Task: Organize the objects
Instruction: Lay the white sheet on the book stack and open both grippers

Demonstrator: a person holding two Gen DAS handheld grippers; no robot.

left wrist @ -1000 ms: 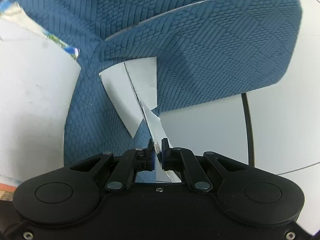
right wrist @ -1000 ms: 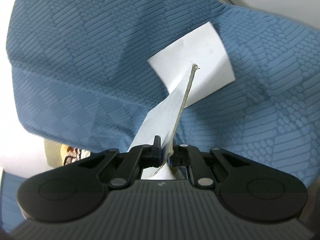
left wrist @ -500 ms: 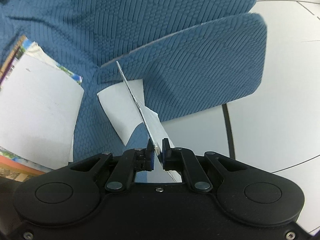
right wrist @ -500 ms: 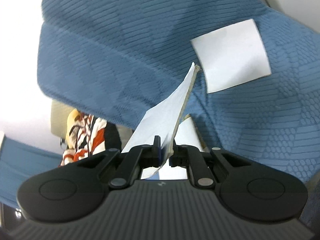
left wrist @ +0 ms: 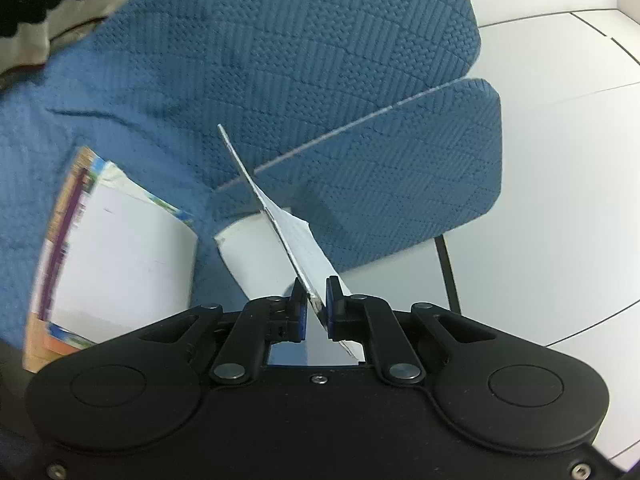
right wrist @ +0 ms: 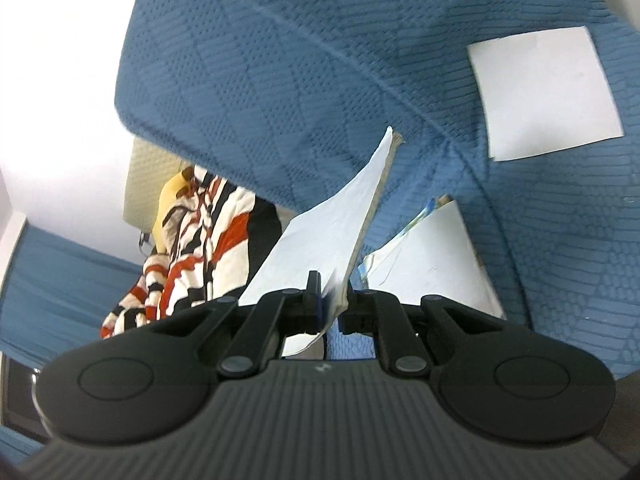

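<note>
Your left gripper [left wrist: 316, 304] has its jaws nearly closed, clamped on the near edge of a thin white card [left wrist: 294, 244], which stands on edge between the blue pads and runs up and away from you, slanting to the left. Your right gripper [right wrist: 330, 302] is likewise almost shut, pinching the lower corner of a thin white booklet [right wrist: 332, 236] whose pages show a frayed, brownish edge at the far tip; it too rises away from the jaws, leaning slightly right.

Just beyond the left gripper, a second white card [left wrist: 250, 254] lies flat on the blue textured sofa [left wrist: 280, 60], partly hidden behind the held one. To its left rests a larger white-backed book [left wrist: 120, 256] with colourful printed edges, also on the cushion. The sofa's seat edge juts to the right over a pale tiled floor [left wrist: 560, 160], with a thin dark leg below it.

From the right gripper's view, a white square card [right wrist: 544, 92] lies flat on the blue cushion, up and to the right, well apart from the held booklet. Just right of the jaws sits the white-backed book [right wrist: 436, 264]. To the left, a striped red, white and black cloth [right wrist: 192, 248] lies bunched against the sofa's side
</note>
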